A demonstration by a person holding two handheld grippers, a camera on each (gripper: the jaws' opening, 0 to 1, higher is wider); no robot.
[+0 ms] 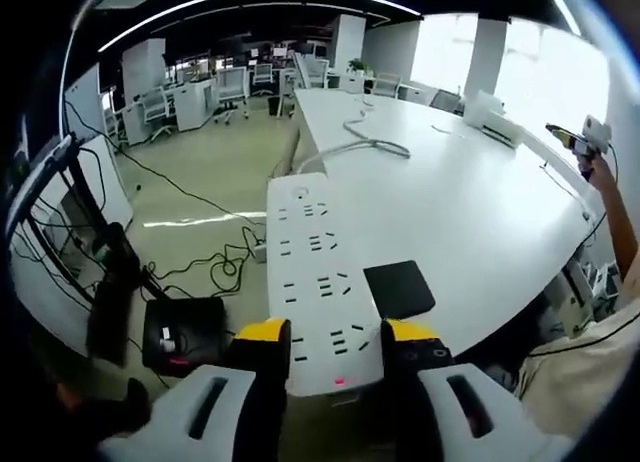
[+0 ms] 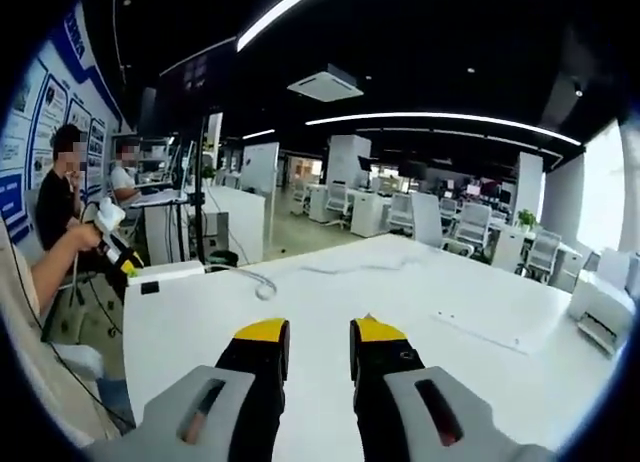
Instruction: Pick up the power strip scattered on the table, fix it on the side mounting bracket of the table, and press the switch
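- The strip (image 1: pixel 318 282) is held up at the table's (image 1: pixel 470 212) edge, so the fixing step is judged to be in hand; pickup looks done.
- In the left gripper view, the left gripper (image 1: pixel 335 347) is closed on the strip's near end, one yellow-tipped jaw against each long side.
- The strip runs away from the jaws, socket face up, its far end reaching the table's corner; a red light glows on its near end, just between the jaws.
- Whether the strip already sits in the bracket cannot be told: no bracket is made out under it.
- A black pad (image 1: pixel 398 287) lies on the table just beside the strip's right side, near the right jaw.
- A white cable (image 1: pixel 365 142) is seen looping across the table farther off, well apart from the jaws.
- In the right gripper view, the right gripper (image 2: pixel 318 347) hovers over the bare table (image 2: pixel 330 302), its jaws a narrow gap apart with nothing between them.
- In the same view, the left gripper (image 2: pixel 110 232) is seen at the far left, in a hand; the strip cannot be made out there.
- The next move is judged to call for the strip to be lined up along the table's side and seated firmly, held steady from the left.
- After that, the right jaws would have to be brought across to the switch; the red light probably marks it.
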